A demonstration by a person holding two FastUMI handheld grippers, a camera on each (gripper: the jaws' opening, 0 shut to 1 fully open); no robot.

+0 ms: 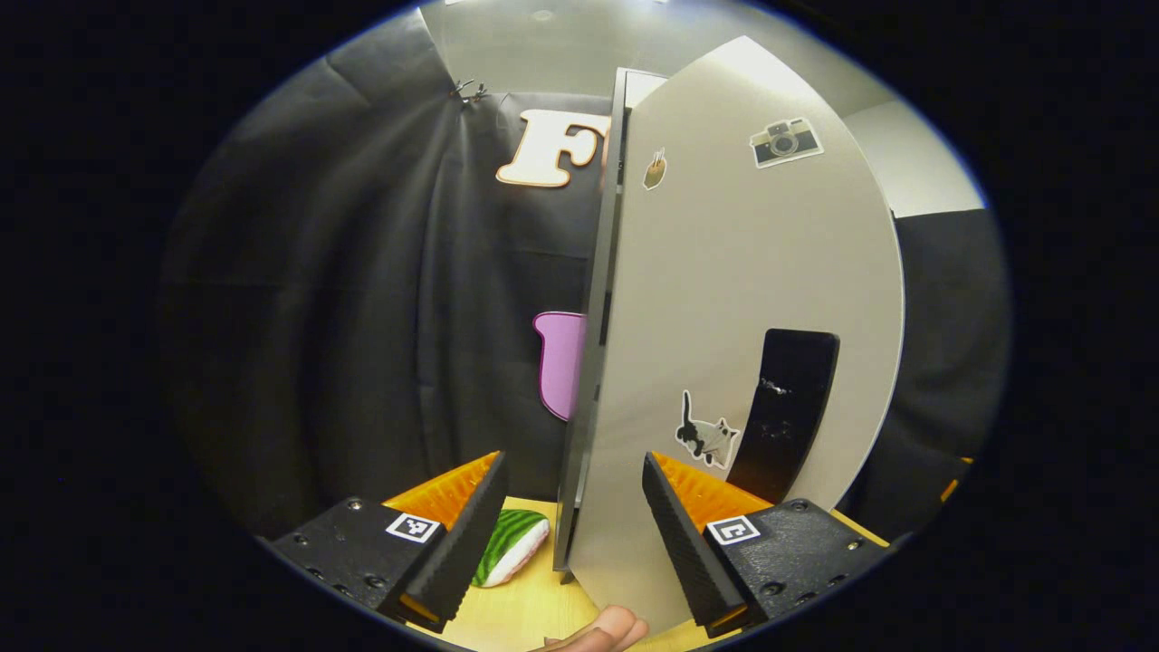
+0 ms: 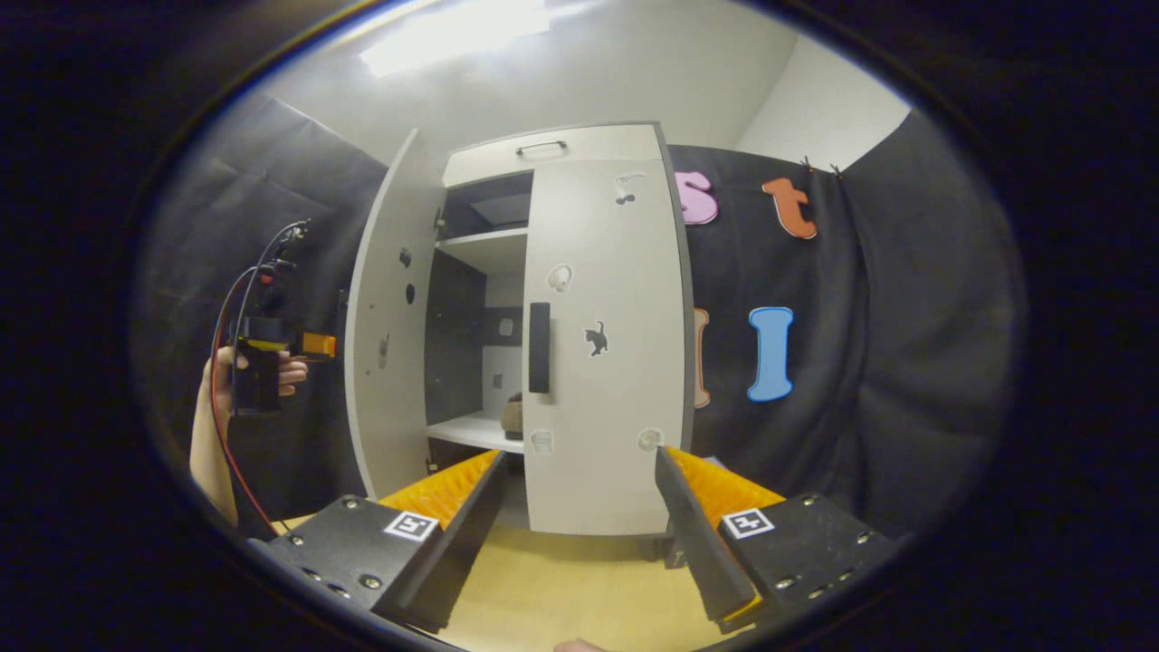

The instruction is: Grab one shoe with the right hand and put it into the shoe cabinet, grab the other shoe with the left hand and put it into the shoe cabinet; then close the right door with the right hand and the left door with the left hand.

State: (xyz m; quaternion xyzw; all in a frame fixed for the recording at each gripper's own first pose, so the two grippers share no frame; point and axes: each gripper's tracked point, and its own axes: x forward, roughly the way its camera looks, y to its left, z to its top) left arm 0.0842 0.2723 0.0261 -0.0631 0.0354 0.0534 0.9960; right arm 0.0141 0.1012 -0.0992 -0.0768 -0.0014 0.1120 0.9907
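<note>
In the right gripper view we see the shoe cabinet at the centre of the frame, its right door closed flat against the front and its left door swung wide open toward the left. Through the open half, a shoe sits on the lower shelf, just left of the closed door's edge; we cannot tell whether a second one lies beside it. Our right gripper hangs at the bottom centre, apart from the cabinet front, its fingers spread wide with nothing between them.

At the left edge of that view a hand holds the left gripper just beside the open door's outer face.

In the left gripper view that left door fills the centre and right, seen nearly edge-on, with a dark handle at the lower right. Our left gripper is wide open at the bottom, the door's lower edge standing between its fingers without being squeezed. A watermelon-patterned toy lies on the wooden table at the lower centre.
</note>
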